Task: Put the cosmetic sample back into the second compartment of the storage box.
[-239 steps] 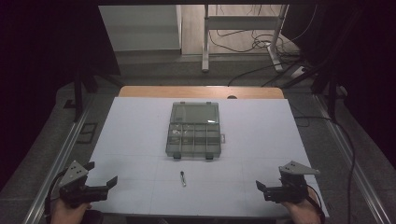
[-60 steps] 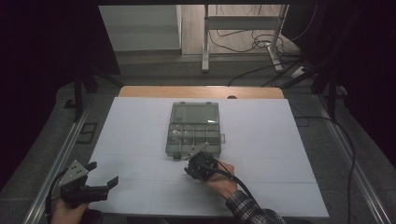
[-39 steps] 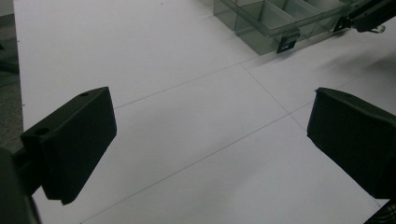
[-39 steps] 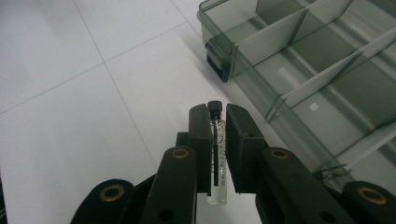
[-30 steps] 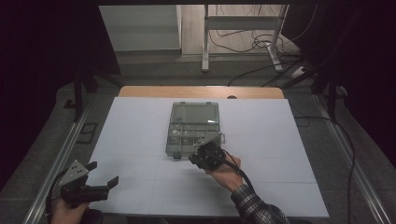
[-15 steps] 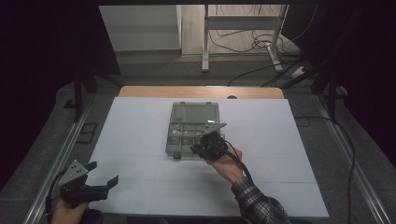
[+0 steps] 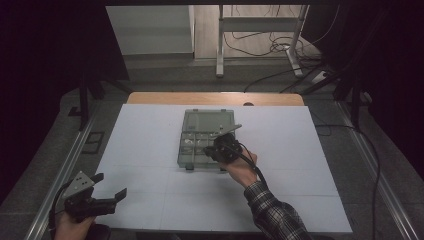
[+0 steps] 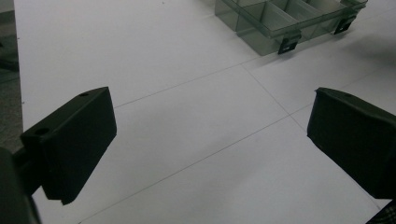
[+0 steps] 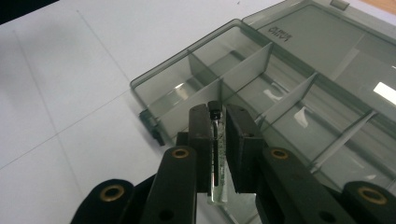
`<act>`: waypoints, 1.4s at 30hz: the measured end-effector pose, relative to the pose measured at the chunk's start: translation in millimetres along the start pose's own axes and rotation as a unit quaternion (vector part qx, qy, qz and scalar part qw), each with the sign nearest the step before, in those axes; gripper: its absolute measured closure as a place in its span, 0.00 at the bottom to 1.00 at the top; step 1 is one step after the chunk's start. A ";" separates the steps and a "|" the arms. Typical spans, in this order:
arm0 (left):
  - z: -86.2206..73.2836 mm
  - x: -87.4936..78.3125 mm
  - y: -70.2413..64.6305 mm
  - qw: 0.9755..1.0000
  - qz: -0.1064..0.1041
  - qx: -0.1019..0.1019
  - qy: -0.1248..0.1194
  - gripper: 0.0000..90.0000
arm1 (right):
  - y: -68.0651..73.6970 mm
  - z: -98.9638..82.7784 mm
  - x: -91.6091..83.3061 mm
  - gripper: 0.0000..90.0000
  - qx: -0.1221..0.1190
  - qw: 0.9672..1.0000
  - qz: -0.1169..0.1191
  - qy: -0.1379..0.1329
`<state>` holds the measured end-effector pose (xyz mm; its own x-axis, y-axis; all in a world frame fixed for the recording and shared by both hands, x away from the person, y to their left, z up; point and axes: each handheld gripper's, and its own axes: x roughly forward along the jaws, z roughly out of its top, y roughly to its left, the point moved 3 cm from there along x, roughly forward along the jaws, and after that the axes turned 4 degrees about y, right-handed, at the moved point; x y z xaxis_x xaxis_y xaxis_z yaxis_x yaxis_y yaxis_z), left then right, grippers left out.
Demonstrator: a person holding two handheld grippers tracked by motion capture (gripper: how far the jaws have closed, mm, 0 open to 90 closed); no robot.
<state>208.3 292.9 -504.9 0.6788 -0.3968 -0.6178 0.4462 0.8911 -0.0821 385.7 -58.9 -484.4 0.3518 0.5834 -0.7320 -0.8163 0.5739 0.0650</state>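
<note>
Over the compartment box (image 7: 205,139), the right gripper (image 9: 218,135) — now carried up from the table — pinches a small black-capped vial (image 9: 215,154); left gripper (image 8: 210,140) idles agape.

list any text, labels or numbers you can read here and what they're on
Embossed word on the open lid of the clear compartment box: a short raised mark, seen upside down and too blurred to read.
Small vial clamped in the right gripper: no legible text.
Left gripper and white table: none.
</note>
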 end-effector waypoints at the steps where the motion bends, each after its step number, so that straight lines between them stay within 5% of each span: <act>1: 0.0 0.0 -0.1 1.000 0.000 0.000 0.000 0.02 | -3.1 2.4 2.3 0.90 0.003 1.000 -0.003 -0.001; 42: 0.6 1.6 -0.1 1.000 -0.001 0.002 0.003 0.02 | -32.4 37.7 60.9 0.90 0.028 0.999 -0.039 -0.004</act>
<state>209.6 292.1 -505.4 0.6740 -0.3978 -0.6225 0.4506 0.8891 -0.0803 450.9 -20.3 -505.6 0.4171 0.5409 -0.7304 -0.7595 0.6488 0.0467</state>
